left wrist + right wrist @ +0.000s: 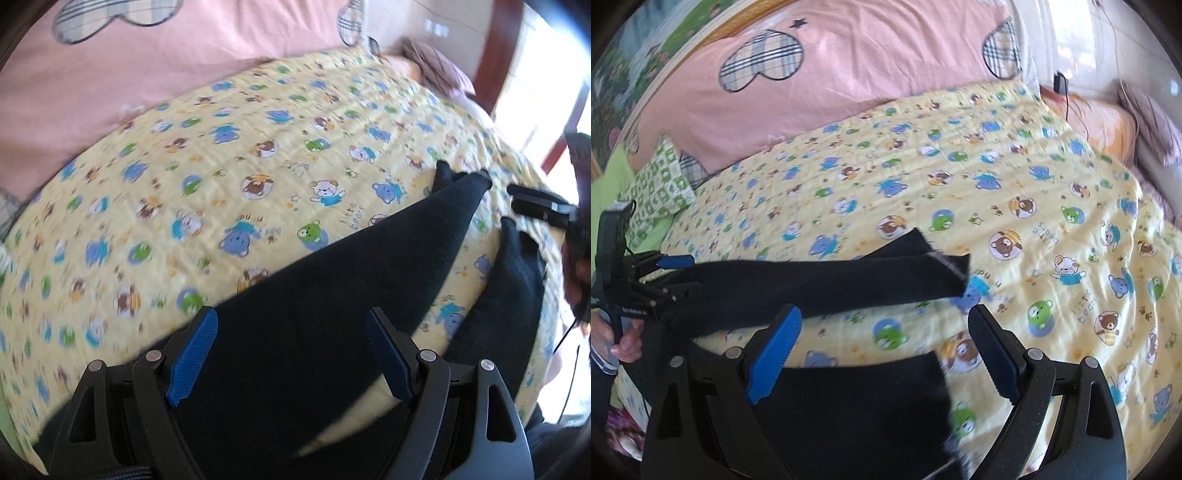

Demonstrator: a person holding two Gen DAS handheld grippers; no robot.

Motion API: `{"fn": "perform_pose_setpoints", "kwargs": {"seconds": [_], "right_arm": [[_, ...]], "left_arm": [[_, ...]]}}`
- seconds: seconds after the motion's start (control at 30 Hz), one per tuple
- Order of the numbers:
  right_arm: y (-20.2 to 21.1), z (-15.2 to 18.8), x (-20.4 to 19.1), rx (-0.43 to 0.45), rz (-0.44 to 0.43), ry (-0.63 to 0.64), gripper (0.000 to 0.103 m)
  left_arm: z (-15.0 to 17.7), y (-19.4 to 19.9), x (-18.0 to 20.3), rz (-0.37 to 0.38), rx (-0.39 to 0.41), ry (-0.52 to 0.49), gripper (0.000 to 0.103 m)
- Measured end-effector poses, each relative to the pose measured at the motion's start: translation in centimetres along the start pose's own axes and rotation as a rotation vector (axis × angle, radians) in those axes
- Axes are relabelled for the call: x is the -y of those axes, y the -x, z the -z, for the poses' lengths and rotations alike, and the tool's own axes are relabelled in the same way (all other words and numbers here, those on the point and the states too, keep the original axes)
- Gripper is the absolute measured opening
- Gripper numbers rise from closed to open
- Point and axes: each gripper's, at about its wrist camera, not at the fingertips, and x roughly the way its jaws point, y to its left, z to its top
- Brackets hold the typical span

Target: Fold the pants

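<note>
While both grippers hang over the bed, the only clear writing is "little bears" on the quilt [1052,206], printed among cartoon bears just ahead and right of the right gripper [886,350]; a pale label on the left gripper's body, seen from the right wrist, is too blurred to read.

From its own camera the left gripper [290,354] has its blue-padded fingers [192,358] spread wide, nothing between them, poised above the wide upper part of the pants [306,295]. A hand [626,339] grips its handle, seen at the left edge of the right wrist view, tilted forward and down.

Likewise the right gripper has its fingers spread apart, holding nothing, with one leg end lying below and between them, mostly toward the left finger.

Dark pants lie flat on the quilt, legs apart: one leg runs ahead of the left gripper to a cuff, the other lies to its right, next to the right gripper.

Beyond the quilt, straight ahead of both, lies a pink cover [849,74] with plaid patches. A green patterned pillow [661,184] sits ahead-left of the right gripper. An orange pillow [1104,125] and a dark cable lie far ahead-right.
</note>
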Motion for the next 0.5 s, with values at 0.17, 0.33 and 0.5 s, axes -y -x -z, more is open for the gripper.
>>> {"fn": "perform_pose_setpoints", "kwargs": {"seconds": [0.17, 0.33, 0.5], "right_arm": [[-1.5, -1.3, 2.4, -0.037, -0.027, -0.102, 0.091], [-3.2, -2.0, 4.8, -0.083, -0.049, -0.226, 0.079], [-4.5, -2.4, 6.2, -0.097, -0.082, -0.314, 0.063]], "left_arm": [[-1.5, -2.1, -0.1, 0.055, -0.045, -0.095, 0.082], [-2.6, -4.6, -0.3, 0.140, -0.120, -0.148, 0.080], [-2.8, -7.2, -0.4, 0.217, -0.168, -0.161, 0.069]]}}
